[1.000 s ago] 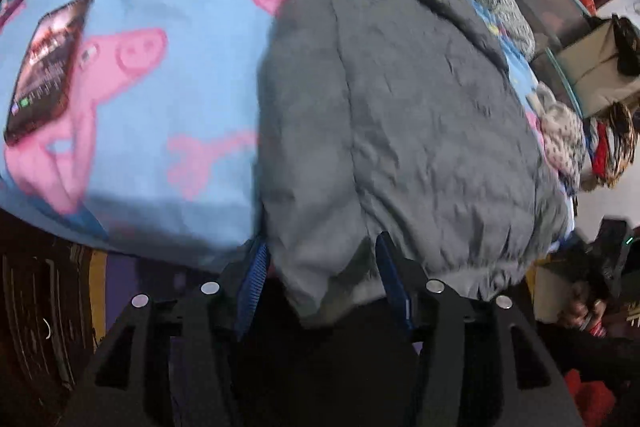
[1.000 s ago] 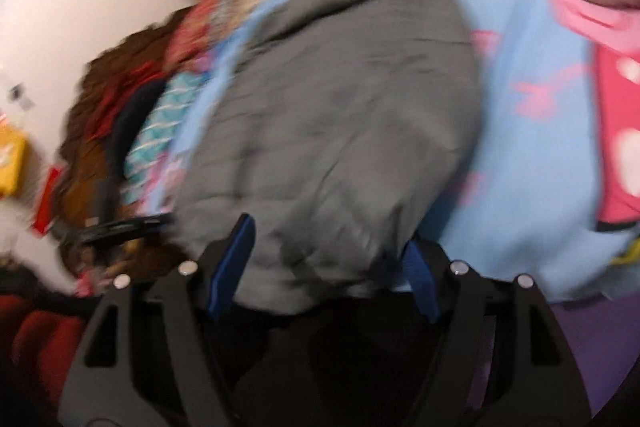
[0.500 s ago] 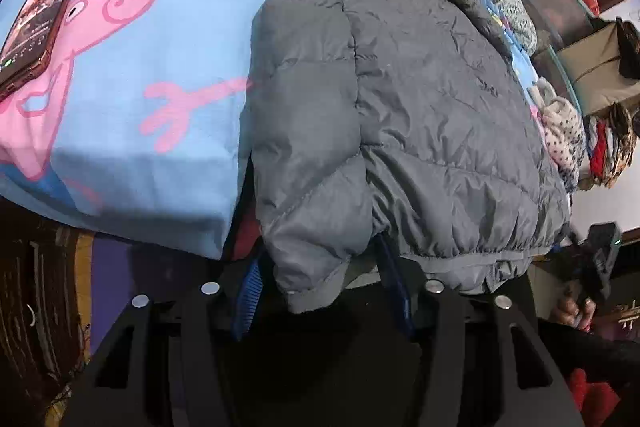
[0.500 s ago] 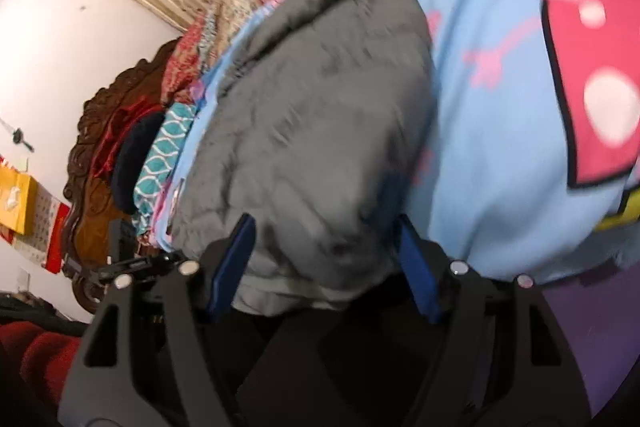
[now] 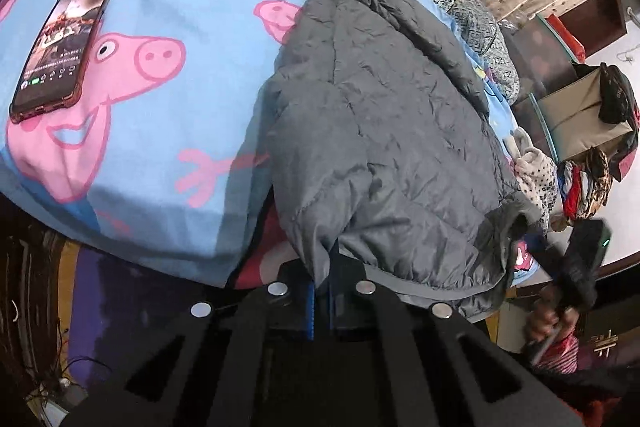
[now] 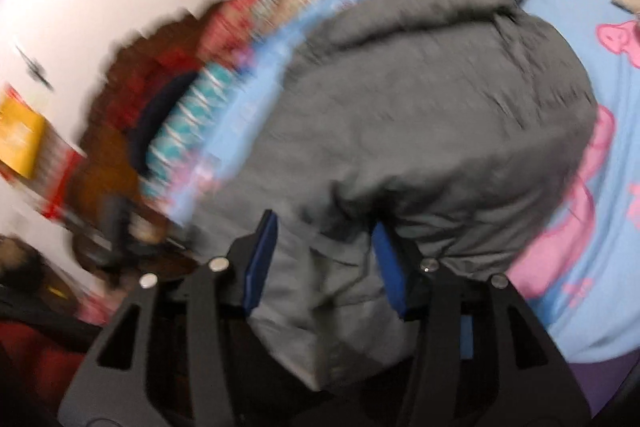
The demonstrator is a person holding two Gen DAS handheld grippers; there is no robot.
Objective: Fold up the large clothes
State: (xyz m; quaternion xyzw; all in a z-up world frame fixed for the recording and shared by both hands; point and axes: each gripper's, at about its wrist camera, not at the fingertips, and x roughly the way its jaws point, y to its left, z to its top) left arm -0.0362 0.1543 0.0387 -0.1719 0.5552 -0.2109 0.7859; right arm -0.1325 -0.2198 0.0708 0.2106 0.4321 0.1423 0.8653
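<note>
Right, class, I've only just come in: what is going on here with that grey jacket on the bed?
A person with a gripper in each hand is folding a grey puffer jacket on a Peppa Pig bedsheet. The left gripper is shut on the jacket's hem. The right gripper is open, its fingers either side of the hem's other corner, not pinching it. A phone lies on the sheet, clear of the jacket.

Your right gripper (image 6: 324,263) has its jaws apart around the hem of the grey jacket (image 6: 420,131). The jacket lies on the blue sheet (image 6: 612,75).
</note>
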